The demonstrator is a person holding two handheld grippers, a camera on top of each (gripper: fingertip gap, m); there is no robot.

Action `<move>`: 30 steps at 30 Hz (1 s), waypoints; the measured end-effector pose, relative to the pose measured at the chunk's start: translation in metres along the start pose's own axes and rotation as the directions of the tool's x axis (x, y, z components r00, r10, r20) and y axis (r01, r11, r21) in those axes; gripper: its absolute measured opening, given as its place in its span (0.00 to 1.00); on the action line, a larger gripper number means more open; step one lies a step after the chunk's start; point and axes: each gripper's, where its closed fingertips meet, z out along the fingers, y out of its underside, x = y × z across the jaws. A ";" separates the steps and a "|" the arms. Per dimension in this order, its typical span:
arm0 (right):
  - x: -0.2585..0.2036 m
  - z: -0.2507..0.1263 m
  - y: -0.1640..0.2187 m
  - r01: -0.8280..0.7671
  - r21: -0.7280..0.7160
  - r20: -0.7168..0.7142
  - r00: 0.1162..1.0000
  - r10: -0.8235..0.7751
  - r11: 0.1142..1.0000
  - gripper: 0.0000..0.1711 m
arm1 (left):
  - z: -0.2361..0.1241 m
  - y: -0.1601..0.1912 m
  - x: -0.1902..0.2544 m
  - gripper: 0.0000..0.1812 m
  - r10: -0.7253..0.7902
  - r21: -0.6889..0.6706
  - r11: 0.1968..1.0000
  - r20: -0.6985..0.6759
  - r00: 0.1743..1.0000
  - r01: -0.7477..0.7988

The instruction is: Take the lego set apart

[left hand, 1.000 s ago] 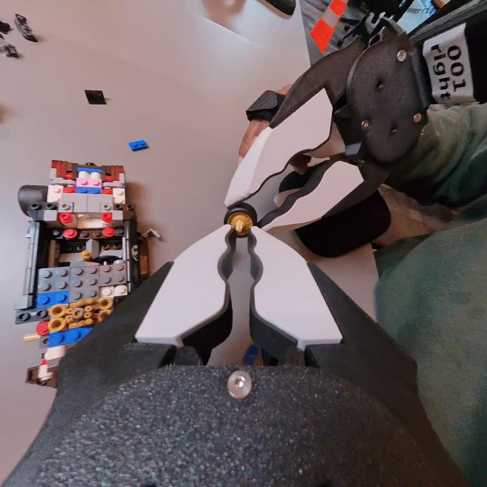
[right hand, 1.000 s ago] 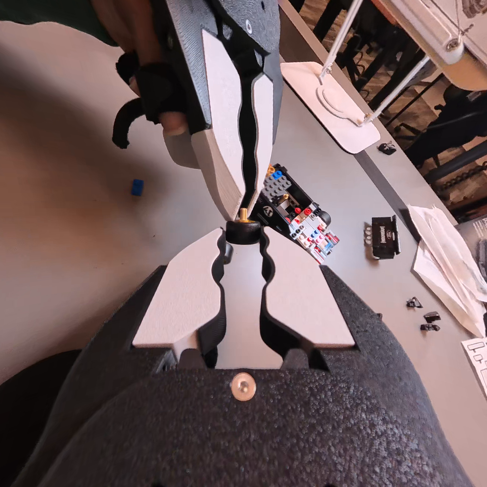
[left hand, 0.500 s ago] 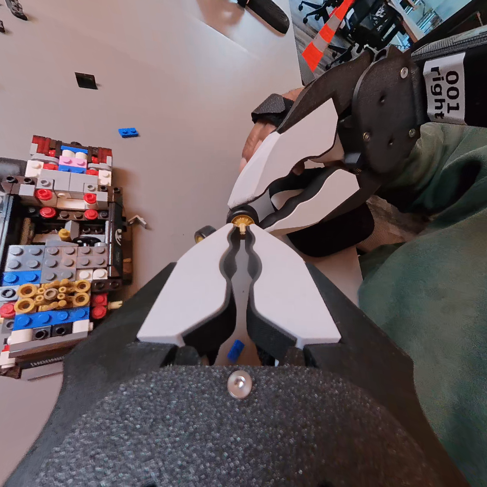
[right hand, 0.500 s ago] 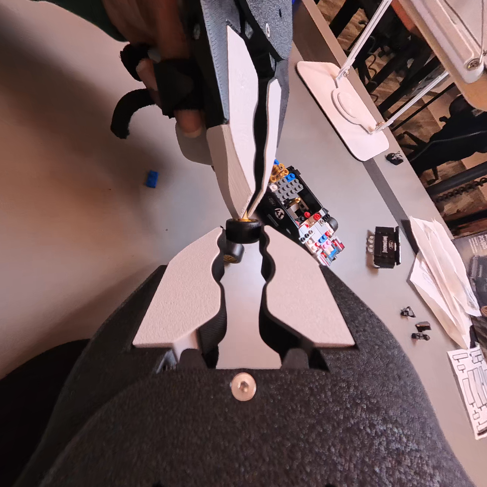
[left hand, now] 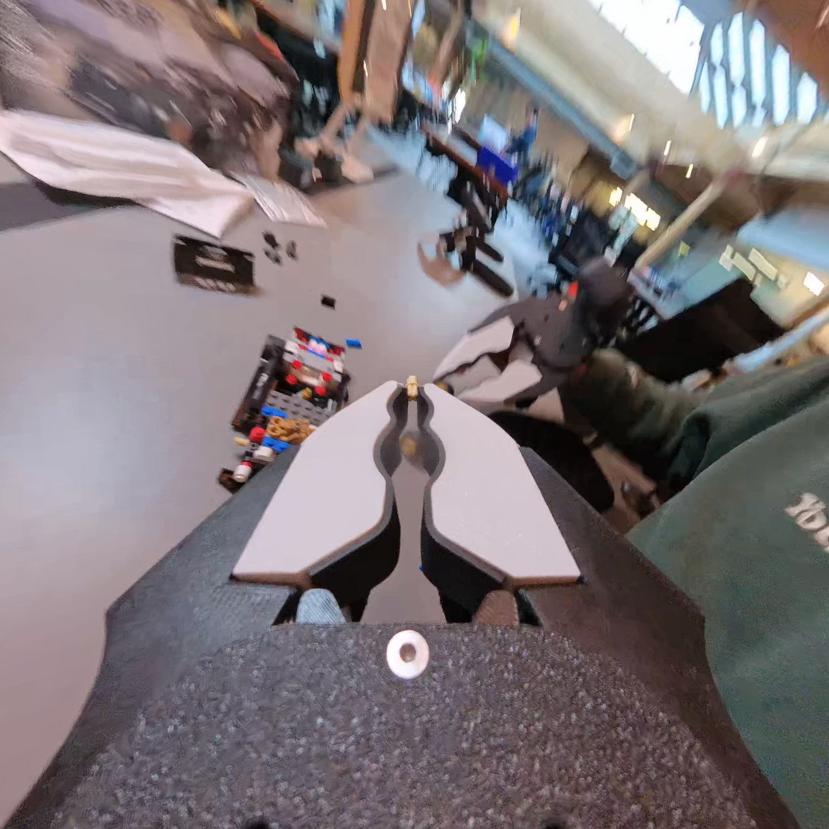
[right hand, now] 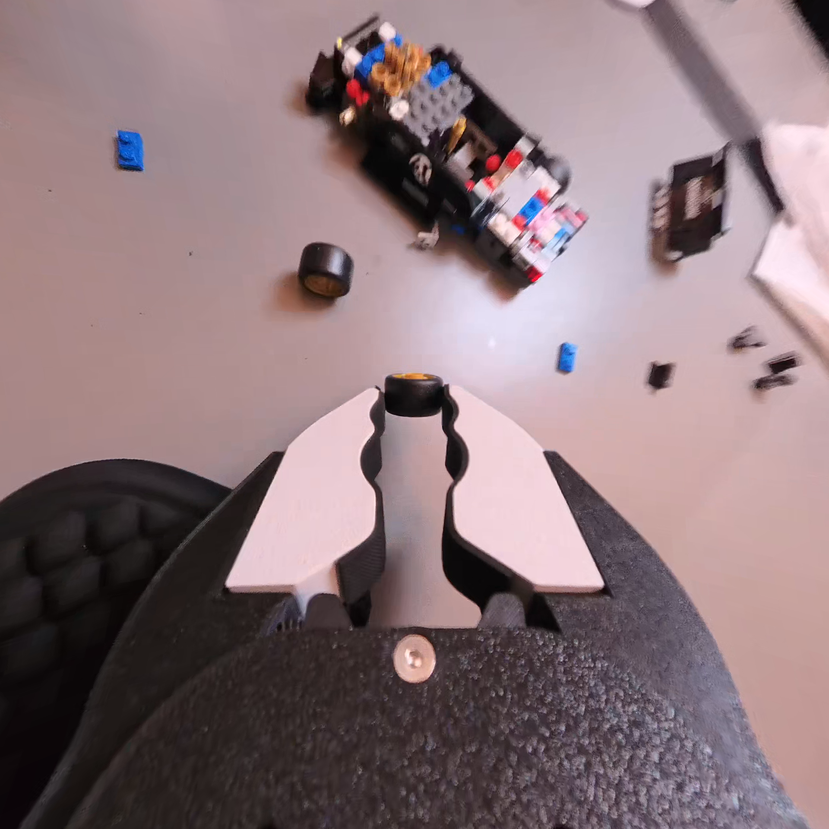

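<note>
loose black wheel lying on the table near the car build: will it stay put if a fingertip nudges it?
Probably not. The loose wheel is a short cylinder lying on its tread on the smooth grey table, so a sideways nudge would likely roll it. It looks small and light, so it may skid too. The tyre looks rubbery, which should give the fingers decent grip.

Motion blur smears the lego car (right hand: 444, 148), the papers (left hand: 121, 168) and the room behind.
</note>
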 end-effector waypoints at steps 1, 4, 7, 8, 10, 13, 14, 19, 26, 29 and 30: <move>-0.003 0.004 0.003 -0.018 -0.012 0.016 1.000 0.018 1.000 0.14 | -0.012 -0.007 -0.003 0.03 -0.027 0.051 0.998 -0.002 1.000 0.027; -0.006 0.012 0.007 -0.044 -0.029 0.043 0.998 0.045 0.999 0.14 | -0.038 -0.012 -0.005 0.03 -0.063 0.115 0.991 -0.008 0.998 0.064; -0.009 0.018 0.010 -0.081 -0.031 0.092 0.992 0.083 0.996 0.21 | -0.047 -0.003 -0.001 0.03 -0.081 0.118 0.989 -0.023 0.996 0.084; -0.010 0.018 0.011 -0.079 -0.033 0.103 0.991 0.082 0.996 0.23 | -0.046 0.003 0.002 0.03 -0.089 0.107 0.990 -0.035 0.995 0.092; -0.012 0.017 0.012 -0.075 -0.040 0.126 0.989 0.080 0.996 0.26 | -0.038 0.016 0.006 0.03 -0.100 0.074 0.992 -0.051 0.994 0.103; -0.008 0.010 0.007 -0.077 -0.010 0.115 0.990 0.078 0.997 0.28 | -0.018 0.032 0.015 0.02 -0.131 0.021 0.991 -0.113 0.985 0.134; -0.004 0.005 0.001 -0.088 0.017 0.106 0.991 0.086 0.996 0.28 | -0.011 0.036 0.019 0.02 -0.144 0.002 0.989 -0.145 0.979 0.146; -0.003 -0.021 -0.055 -0.079 0.290 0.076 0.995 0.059 0.954 0.19 | 0.033 0.037 0.043 0.02 -0.247 -0.071 0.969 -0.317 0.916 0.237; -0.032 -0.043 -0.121 0.025 0.577 0.073 0.994 -0.081 0.816 0.09 | 0.075 0.031 0.071 0.02 -0.374 -0.161 0.926 -0.510 0.775 0.341; -0.033 -0.044 -0.121 0.003 0.594 0.109 0.990 -0.084 0.805 0.04 | 0.080 0.029 0.073 0.02 -0.365 -0.166 0.930 -0.517 0.774 0.328; -0.032 -0.045 -0.120 0.000 0.598 0.108 0.991 -0.081 0.802 0.04 | 0.081 0.029 0.073 0.02 -0.365 -0.168 0.930 -0.515 0.775 0.326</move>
